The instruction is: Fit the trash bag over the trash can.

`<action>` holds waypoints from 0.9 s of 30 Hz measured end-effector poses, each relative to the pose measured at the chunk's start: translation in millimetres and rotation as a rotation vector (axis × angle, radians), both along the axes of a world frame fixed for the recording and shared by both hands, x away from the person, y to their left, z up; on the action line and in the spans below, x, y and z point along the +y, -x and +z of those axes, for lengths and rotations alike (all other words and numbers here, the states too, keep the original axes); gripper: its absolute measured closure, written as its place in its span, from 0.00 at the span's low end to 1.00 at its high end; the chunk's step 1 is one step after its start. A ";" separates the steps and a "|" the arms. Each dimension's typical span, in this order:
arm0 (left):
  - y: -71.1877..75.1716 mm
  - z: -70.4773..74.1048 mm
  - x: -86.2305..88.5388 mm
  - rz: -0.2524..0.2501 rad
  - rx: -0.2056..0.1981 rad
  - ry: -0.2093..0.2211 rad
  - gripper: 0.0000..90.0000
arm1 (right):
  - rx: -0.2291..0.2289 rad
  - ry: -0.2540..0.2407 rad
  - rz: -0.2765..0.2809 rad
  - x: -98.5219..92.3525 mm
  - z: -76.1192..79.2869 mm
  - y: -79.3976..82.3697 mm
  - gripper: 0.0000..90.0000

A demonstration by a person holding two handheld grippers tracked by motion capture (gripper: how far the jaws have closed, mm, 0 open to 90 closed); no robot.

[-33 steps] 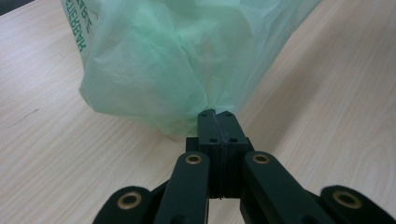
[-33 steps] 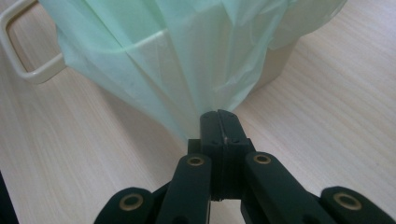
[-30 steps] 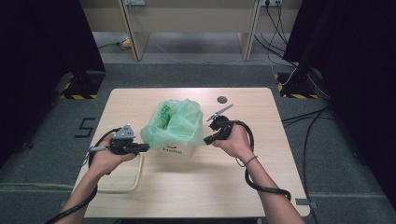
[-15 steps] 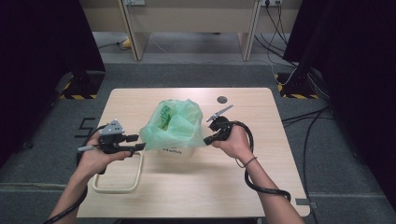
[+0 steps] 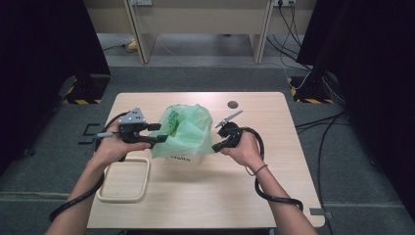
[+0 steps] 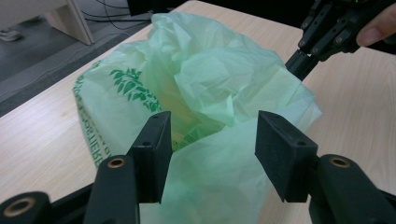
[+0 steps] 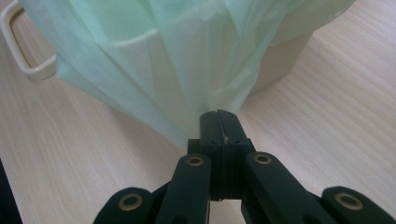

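Note:
A pale green plastic bag (image 5: 186,129) lines a cream bin (image 5: 183,159) at the middle of the wooden table (image 5: 274,127). My left gripper (image 5: 160,133) hovers at the bag's left side; its jaws have just been opening. In the left gripper view the left gripper (image 6: 211,140) stands open with loose folds of the bag (image 6: 210,79) below and between the pads, which do not press on it. My right gripper (image 5: 216,146) is shut on the bag's right edge; in its own view the right gripper (image 7: 219,119) pinches the film (image 7: 187,70) in front of the bin (image 7: 280,60).
A cream rectangular ring frame (image 5: 100,193) lies flat on the table at the front left, beside the bin. A small dark round hole (image 5: 233,104) sits in the tabletop behind the right gripper. Cables trail from both grippers over the front edge.
My left gripper has opened, let go of the bag's left edge and risen, ending close to the bag's upper left side. The right gripper has kept still, shut on the bag.

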State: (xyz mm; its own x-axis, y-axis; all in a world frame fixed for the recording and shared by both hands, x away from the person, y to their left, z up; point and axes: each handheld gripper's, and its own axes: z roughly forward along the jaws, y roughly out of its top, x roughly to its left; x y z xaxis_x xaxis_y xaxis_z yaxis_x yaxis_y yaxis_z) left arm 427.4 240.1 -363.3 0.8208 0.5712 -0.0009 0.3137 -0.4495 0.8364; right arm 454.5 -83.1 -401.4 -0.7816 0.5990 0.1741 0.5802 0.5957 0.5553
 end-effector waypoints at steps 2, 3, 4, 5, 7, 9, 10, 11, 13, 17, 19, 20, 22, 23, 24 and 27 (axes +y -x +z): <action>-2.7 -1.2 -2.7 -0.023 0.015 -0.012 0.50 | 0.001 -0.001 -0.005 -0.5 0.4 -0.2 1.00; -3.0 -1.8 -4.0 -0.047 0.018 -0.024 0.51 | 0.003 -0.006 -0.008 -0.9 0.5 -0.2 1.00; -3.3 -2.9 -5.1 -0.071 0.024 -0.032 0.52 | 0.003 -0.008 -0.010 -1.7 0.7 -0.2 1.00; -3.2 -4.2 -6.3 -0.092 0.031 -0.043 0.52 | -0.001 -0.009 -0.010 -2.5 0.9 -0.1 1.00; -2.4 -6.3 -7.6 -0.129 0.032 -0.068 0.56 | 0.000 -0.010 -0.011 -3.7 1.1 0.7 1.00; -1.7 -8.3 -7.9 -0.163 0.029 -0.085 0.64 | 0.002 -0.010 -0.013 -4.3 1.4 1.8 1.00; -0.8 -9.2 -7.8 -0.184 0.017 -0.093 0.68 | 0.002 -0.009 -0.011 -4.7 1.5 2.3 1.00; 0.1 -10.0 -7.7 -0.202 0.010 -0.093 0.71 | 0.002 -0.012 -0.010 -5.0 1.6 2.6 1.00; 4.6 -12.1 -7.3 -0.247 0.008 -0.079 0.76 | 0.004 -0.020 -0.011 -5.5 2.2 3.2 1.00; 14.5 -16.1 -5.3 -0.273 -0.003 -0.096 0.84 | 0.003 -0.022 -0.015 -7.4 3.4 3.4 1.00; 17.1 -19.1 -3.8 -0.269 -0.005 -0.099 0.88 | 0.001 -0.021 -0.015 -8.3 3.3 3.0 1.00; 17.7 -21.3 -3.3 -0.263 0.002 -0.101 0.91 | 0.006 -0.021 -0.020 -8.5 3.3 3.4 1.00; 18.1 -26.4 -2.8 -0.254 0.013 -0.103 0.94 | 0.006 -0.021 -0.018 -8.3 2.6 3.9 1.00; 18.5 -29.5 -2.7 -0.248 0.024 -0.100 0.95 | 0.006 -0.022 -0.016 -8.2 2.2 4.2 1.00; 18.9 -31.5 -3.0 -0.244 0.030 -0.098 0.97 | 0.007 -0.023 -0.015 -8.0 1.2 4.5 1.00; 20.2 -39.4 -4.3 -0.241 0.057 -0.106 0.99 | 0.015 -0.020 -0.015 -8.1 -1.6 4.6 1.00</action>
State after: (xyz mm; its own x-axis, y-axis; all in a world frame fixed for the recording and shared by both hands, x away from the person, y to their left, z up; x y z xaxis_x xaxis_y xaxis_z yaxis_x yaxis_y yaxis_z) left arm 407.2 235.9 -402.7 0.9336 0.3584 -0.0015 0.2321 -0.6013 0.7645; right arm 450.0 -91.2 -403.1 -0.7698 0.6068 0.1979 0.5975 0.5761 0.5577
